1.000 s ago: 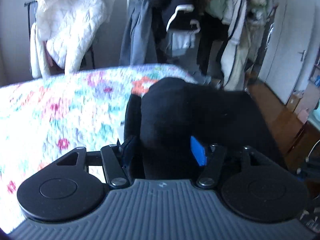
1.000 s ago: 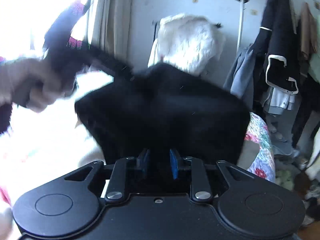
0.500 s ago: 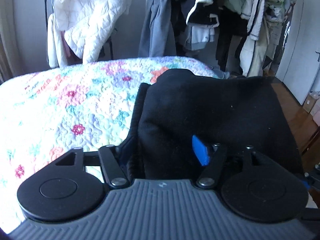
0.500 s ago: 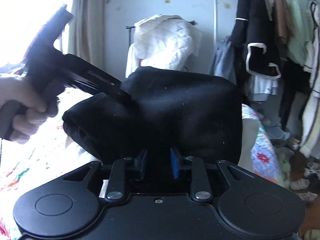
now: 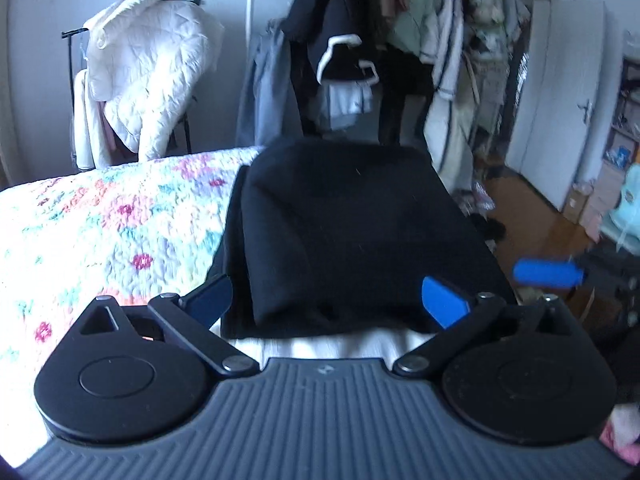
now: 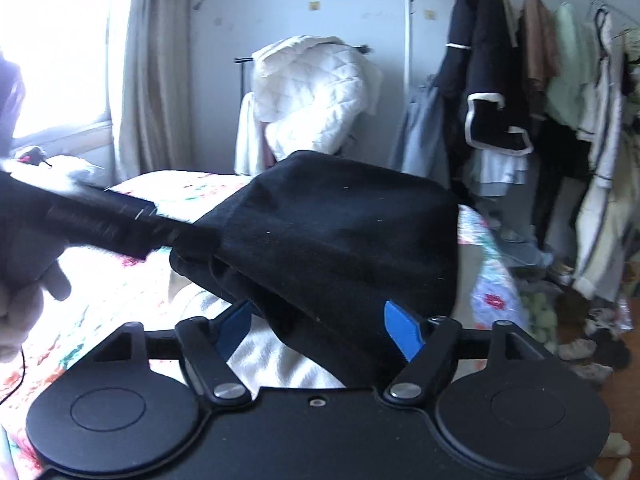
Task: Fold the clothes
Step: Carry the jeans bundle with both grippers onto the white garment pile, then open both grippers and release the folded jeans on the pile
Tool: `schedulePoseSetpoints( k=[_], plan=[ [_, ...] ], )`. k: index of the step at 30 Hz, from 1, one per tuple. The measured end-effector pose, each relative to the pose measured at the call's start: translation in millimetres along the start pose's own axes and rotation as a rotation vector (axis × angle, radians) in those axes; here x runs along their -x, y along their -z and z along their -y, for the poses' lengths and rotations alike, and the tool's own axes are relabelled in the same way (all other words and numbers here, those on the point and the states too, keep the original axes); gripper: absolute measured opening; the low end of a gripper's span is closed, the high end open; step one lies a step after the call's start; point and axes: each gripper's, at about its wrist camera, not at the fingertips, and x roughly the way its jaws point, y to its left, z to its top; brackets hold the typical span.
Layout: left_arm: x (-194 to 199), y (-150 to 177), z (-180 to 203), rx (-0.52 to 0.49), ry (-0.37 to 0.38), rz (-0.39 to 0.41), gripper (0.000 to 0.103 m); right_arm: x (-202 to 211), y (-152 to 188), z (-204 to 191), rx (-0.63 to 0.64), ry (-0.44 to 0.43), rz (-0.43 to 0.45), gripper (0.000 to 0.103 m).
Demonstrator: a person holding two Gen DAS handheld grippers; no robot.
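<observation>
1. Two grippers stand with jaws opening wide. The left gripper (image 5: 326, 304) has its blue pads (image 5: 444, 302) clear of the cloth, gripping nothing.
2. Likewise the right gripper (image 6: 320, 326) has let go; the near edge of the garment (image 6: 340, 240) lies between its spread pads (image 6: 402, 332), unpinched.
3. That black garment (image 5: 344, 232), folded, rests on the floral quilt (image 5: 100, 232), at its right edge in the left view.
4. Beyond hang a white jacket (image 5: 148, 88) and racked clothes (image 6: 492, 92).
</observation>
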Motion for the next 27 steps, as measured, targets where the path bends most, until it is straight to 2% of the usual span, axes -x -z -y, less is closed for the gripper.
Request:
schedulePoseSetpoints(
  k=[2, 6, 12, 18, 27],
  plan=[
    [13, 10, 8, -0.046, -0.031, -0.013, 0.103, 10, 2, 2, -0.024, -0.013, -0.008, 0.088],
    [31, 23, 15, -0.034, 0.009, -0.062, 0.103, 25, 4, 4, -0.065, -0.038, -0.029, 0.088],
    [57, 35, 21, -0.063, 0.03, -0.08, 0.103, 36, 7, -11, -0.019, -0.002, -0.036, 0.088],
    [67, 42, 17, -0.02, 0.11, -0.112, 0.103, 40, 8, -19, -0.051, 0.006, -0.067, 0.088],
    [72, 48, 22, -0.013, 0.124, -0.124, 0.103, 46, 11, -27, -0.024, 0.03, -0.087, 0.088]
  ],
)
